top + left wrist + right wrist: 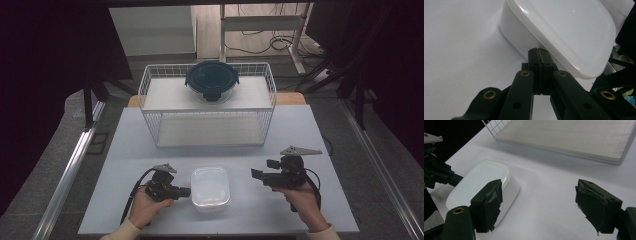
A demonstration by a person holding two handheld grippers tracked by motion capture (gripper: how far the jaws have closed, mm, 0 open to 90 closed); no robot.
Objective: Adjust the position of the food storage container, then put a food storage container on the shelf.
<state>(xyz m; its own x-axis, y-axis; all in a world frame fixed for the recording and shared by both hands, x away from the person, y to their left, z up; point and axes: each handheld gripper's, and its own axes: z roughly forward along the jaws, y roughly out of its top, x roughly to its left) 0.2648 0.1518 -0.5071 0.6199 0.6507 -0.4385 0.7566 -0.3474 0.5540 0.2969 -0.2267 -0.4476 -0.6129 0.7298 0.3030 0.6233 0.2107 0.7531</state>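
A white rectangular container with a lid (210, 187) lies at the front middle of the table (300, 130). My left gripper (187, 191) is shut, its tips right at the container's left side. In the left gripper view the closed tips (539, 53) sit just under the rim of the container (564, 32), with nothing seen between them. My right gripper (265, 170) is held open a little right of the container, above the table. In the right gripper view its pads (490, 200) stand wide apart, with the container (481, 182) ahead on the left and the left gripper (439, 173) beyond it.
A white wire rack (207, 107) with two shelves stands at the back middle of the table. A round glass container with a dark blue lid (212, 80) sits on its top shelf. The rack's lower shelf (574, 137) is bare. The table drops off to a dark floor on both sides.
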